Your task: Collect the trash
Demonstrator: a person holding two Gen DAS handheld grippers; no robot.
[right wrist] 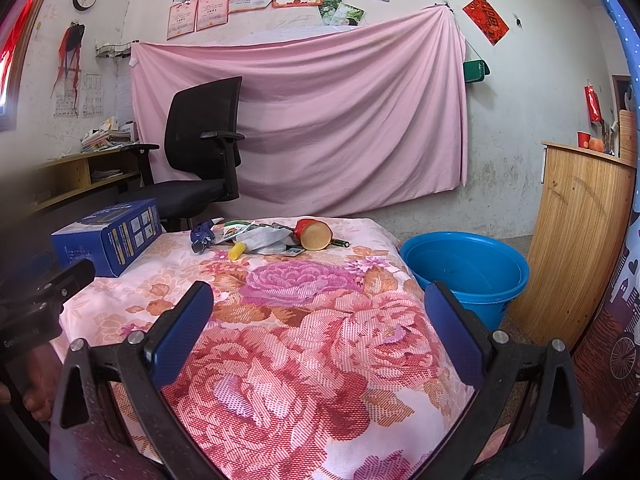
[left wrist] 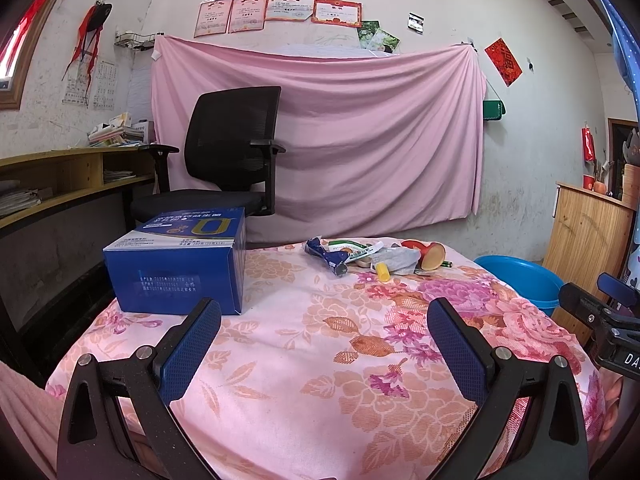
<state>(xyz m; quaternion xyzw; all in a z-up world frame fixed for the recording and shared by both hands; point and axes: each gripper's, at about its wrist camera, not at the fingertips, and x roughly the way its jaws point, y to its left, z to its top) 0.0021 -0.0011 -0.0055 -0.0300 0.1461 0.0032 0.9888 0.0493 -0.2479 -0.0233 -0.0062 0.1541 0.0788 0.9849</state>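
Two claws, both spread wide with nothing between the pads, hovering over the near end of a counter draped in a floral cloth (left wrist: pixel 304 344). Left claw (left wrist: pixel 324 316) sits low over the pink-and-orange print; right claw (right wrist: pixel 318 300) over the big red roses. Trash pile (left wrist: pixel 376 258) lies at the far edge of the counter, well apart from both claws: a crumpled blue wrapper (left wrist: pixel 326 254), a green-and-white tube (left wrist: pixel 352 247), a grey face mask (right wrist: pixel 266 240), a small yellow cap (right wrist: pixel 236 251), a red-and-tan paper cup (right wrist: pixel 314 234) on its side, and a thin dark battery (right wrist: pixel 340 243) just beside the cup. Blue box (left wrist: pixel 180 264) stands on the left side of the counter, near the left claw's left pad. Blue basin (right wrist: pixel 466 270) on the floor to the right of the counter, beside a wooden cabinet (right wrist: pixel 580 240). Black office chair (left wrist: pixel 236 152) behind, in front of a pink sheet (left wrist: pixel 352 128) hung on the wall.
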